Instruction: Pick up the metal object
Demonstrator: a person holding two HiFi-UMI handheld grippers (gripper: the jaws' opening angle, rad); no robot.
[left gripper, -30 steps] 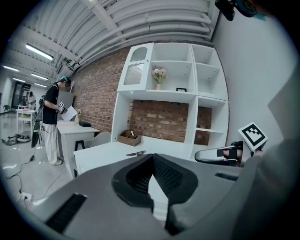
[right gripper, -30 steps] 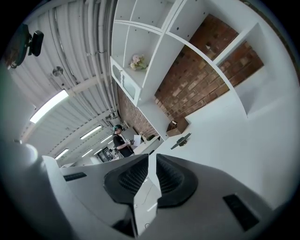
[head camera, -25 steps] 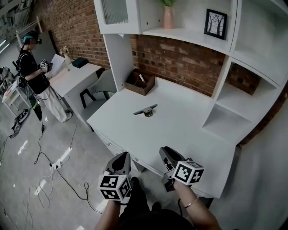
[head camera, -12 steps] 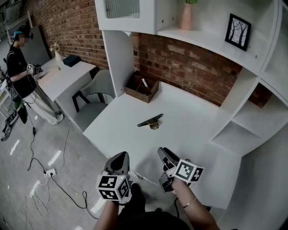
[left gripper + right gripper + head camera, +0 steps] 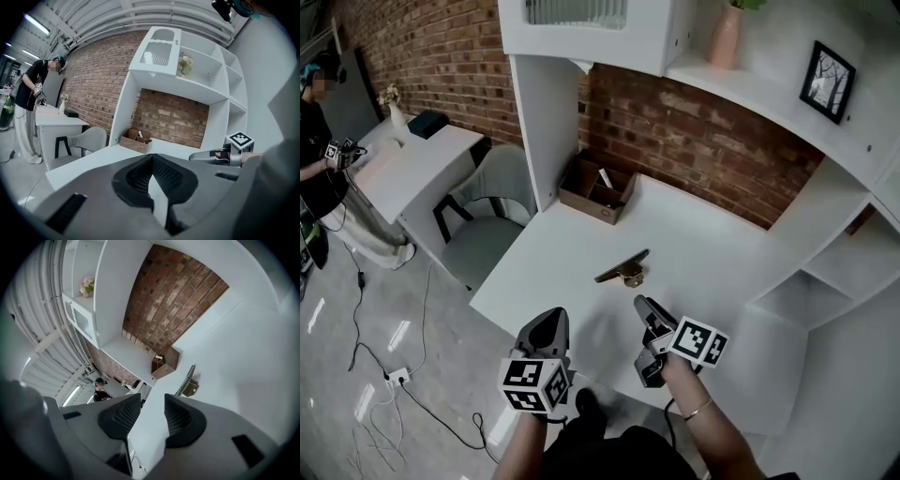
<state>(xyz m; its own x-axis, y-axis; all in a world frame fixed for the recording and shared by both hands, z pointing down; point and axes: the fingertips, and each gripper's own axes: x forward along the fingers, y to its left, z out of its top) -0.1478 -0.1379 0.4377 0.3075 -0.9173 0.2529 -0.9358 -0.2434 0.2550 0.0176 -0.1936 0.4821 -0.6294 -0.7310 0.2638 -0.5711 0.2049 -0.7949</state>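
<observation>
The metal object (image 5: 623, 269), a dark flat bar on a small brass-coloured base, lies in the middle of the white desk (image 5: 703, 253). In the right gripper view the metal object (image 5: 188, 382) sits ahead of the jaws and a little to their right. My right gripper (image 5: 643, 304) hovers over the desk's front part, a short way from the object; its jaws are opening, with nothing between them (image 5: 152, 400). My left gripper (image 5: 549, 321) hangs at the desk's front edge, shut and empty (image 5: 151, 161). The right gripper (image 5: 213, 156) also shows in the left gripper view.
An open wooden box (image 5: 598, 187) stands at the desk's back left against the brick wall. White shelves carry a pink vase (image 5: 727, 37) and a framed picture (image 5: 830, 80). A grey chair (image 5: 483, 211), a second desk (image 5: 412, 155) and a person (image 5: 314, 141) are at the left; cables (image 5: 384, 375) lie on the floor.
Both grippers have come forward toward the desk. The right one now reaches over its front edge, nearer to the metal object. The metal object has not moved.
</observation>
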